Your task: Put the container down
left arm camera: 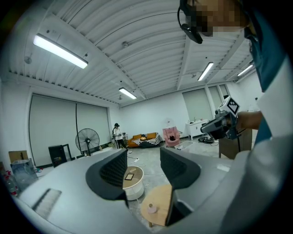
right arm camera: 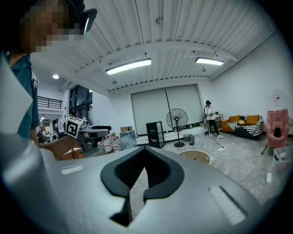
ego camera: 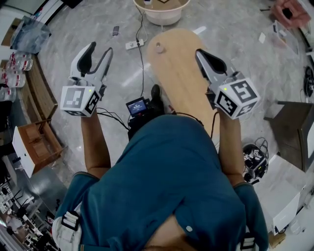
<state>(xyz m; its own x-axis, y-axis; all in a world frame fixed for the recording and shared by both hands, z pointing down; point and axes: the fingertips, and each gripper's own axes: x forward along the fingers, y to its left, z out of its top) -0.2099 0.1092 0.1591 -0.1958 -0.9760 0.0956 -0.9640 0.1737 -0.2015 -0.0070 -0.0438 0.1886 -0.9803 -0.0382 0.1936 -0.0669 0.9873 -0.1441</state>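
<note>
A small pale container (ego camera: 159,47) stands alone on the oval wooden table (ego camera: 182,83) in front of me; it also shows low in the left gripper view as the container (left arm camera: 151,209). My left gripper (ego camera: 99,49) hangs over the floor left of the table, level, its jaws apart with nothing between them (left arm camera: 143,160). My right gripper (ego camera: 201,54) is above the table's right side, a little nearer me than the container. Its pads meet at the tips and hold nothing (right arm camera: 144,153). Neither gripper touches the container.
A white round table (ego camera: 162,12) stands beyond the wooden one. A power strip (ego camera: 132,45) and cables lie on the floor, with a small screen device (ego camera: 137,105) near my feet. Wooden crates (ego camera: 37,137) and water bottles (ego camera: 12,68) line the left; a dark chair (ego camera: 294,132) stands at right.
</note>
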